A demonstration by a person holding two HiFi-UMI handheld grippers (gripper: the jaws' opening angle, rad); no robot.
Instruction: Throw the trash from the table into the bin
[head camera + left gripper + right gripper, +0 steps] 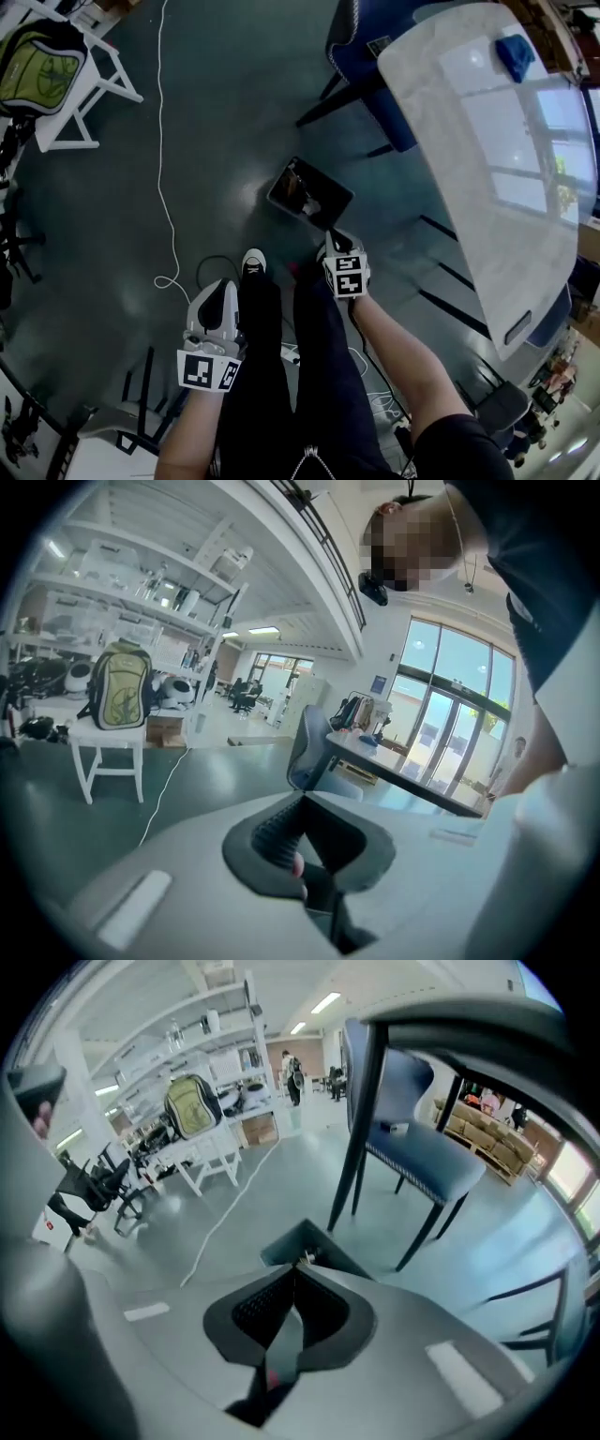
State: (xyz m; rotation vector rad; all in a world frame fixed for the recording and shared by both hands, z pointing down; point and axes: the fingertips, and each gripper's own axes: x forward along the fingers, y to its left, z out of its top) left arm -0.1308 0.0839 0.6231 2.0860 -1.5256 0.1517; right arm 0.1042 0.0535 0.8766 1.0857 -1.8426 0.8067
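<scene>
Two grippers, both closed on nothing.
Our right gripper hangs just above the open bin, which has trash inside. Our left gripper is beside our leg. A blue item lies on the table.

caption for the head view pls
Right gripper aimed at the floor bin, left gripper at the person's side, table nearby.

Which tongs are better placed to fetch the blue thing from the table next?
Likely the right tongs: the table holding the blue thing lies on that side, while the left tongs hang on the far side of the person's legs. Both are shut and empty.
</scene>
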